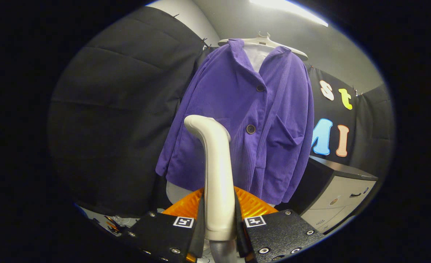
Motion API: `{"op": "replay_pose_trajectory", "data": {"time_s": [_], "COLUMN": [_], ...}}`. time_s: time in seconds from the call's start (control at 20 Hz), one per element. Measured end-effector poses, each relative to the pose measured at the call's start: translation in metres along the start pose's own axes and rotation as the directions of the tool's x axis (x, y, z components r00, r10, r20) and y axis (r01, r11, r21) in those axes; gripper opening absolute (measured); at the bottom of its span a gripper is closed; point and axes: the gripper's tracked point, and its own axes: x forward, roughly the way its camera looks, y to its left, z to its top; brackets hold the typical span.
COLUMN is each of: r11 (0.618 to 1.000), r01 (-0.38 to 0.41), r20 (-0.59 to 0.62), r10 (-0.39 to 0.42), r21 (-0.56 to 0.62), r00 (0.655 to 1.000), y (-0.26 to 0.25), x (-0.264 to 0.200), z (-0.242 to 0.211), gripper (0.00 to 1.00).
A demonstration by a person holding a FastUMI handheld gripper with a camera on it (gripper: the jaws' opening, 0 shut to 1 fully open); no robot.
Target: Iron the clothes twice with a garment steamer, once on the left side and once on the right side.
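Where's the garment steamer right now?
The garment steamer stands upright, clamped between the gripper fingers, its head just before the purple jacket on the hanger.

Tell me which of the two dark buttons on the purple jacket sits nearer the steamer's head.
The lower button, level with the steamer head held between the gripper fingers. The other button sits higher on the jacket, below the collar.

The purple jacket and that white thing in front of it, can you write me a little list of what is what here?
held thing: white plastic garment steamer handle, upright between the fingers
gripper: shut on the steamer handle, both fingers pressing its sides
clothes: purple corduroy jacket, buttoned, beyond the steamer
hanger: white plastic hanger holding the jacket
below the handle: orange ribbed part
beside the jacket: grey drawer cabinet
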Motion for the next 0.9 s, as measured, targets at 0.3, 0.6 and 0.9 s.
{"op": "replay_pose_trajectory", "data": {"time_s": [0.3, 0.6, 0.9], "r11": [0.999, 0.995, 0.989], "r01": [-0.052, -0.088, -0.045], "r20": [-0.074, -0.050, 0.045], "r10": [0.051, 0.091, 0.039], "r21": [-0.003, 0.054, 0.140], "r00": [0.996, 0.995, 0.998], "y": [0.013, -0.001, -0.074], "x": [-0.012, -0.046, -0.113], "z": [-0.043, -0.041, -0.010], "gripper": [0.36, 0.36, 0.36]}}
